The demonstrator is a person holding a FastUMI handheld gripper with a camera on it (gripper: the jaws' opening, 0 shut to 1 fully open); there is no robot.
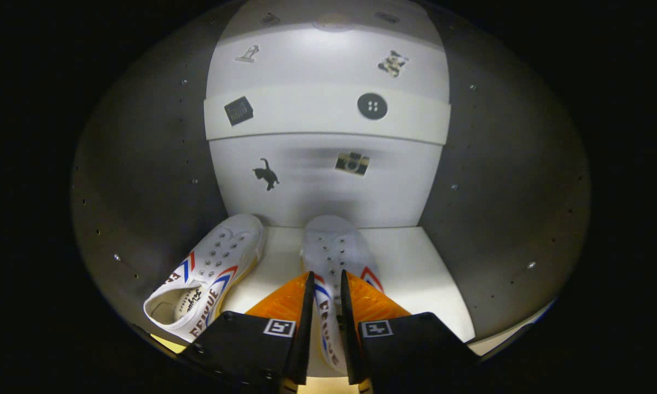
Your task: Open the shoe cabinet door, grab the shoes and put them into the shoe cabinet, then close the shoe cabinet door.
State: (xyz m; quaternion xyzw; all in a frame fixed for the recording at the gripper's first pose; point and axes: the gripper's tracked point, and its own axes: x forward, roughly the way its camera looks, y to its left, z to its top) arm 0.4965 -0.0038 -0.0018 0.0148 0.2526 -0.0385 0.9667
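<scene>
Inside the shoe cabinet (pixel 142 180), seen from the gripper view, two white canvas shoes sat on a pale shelf (pixel 416 262). Behind them rose a white back panel (pixel 328 54) dotted with small stickers, among them a cat, a camera and a button. Grey side walls with rows of small holes closed in on either side.

The gripper (pixel 327 284) reached forward with its jaws pinching the second shoe (pixel 333 246) by the side wall of its opening, one finger inside the shoe and one outside, as far as could be judged. That shoe's toe pointed toward the back panel, and it appeared to rest on or just above the shelf. The first shoe (pixel 213 273) lay just beside it to the left, angled with its toe toward the back and its opening facing the camera, apart from the jaws.

Both shoes looked light, with soft canvas uppers that would fold under pressure and a stiffer rubber sole. The collar edge near the heel seemed the best place to grip.
</scene>
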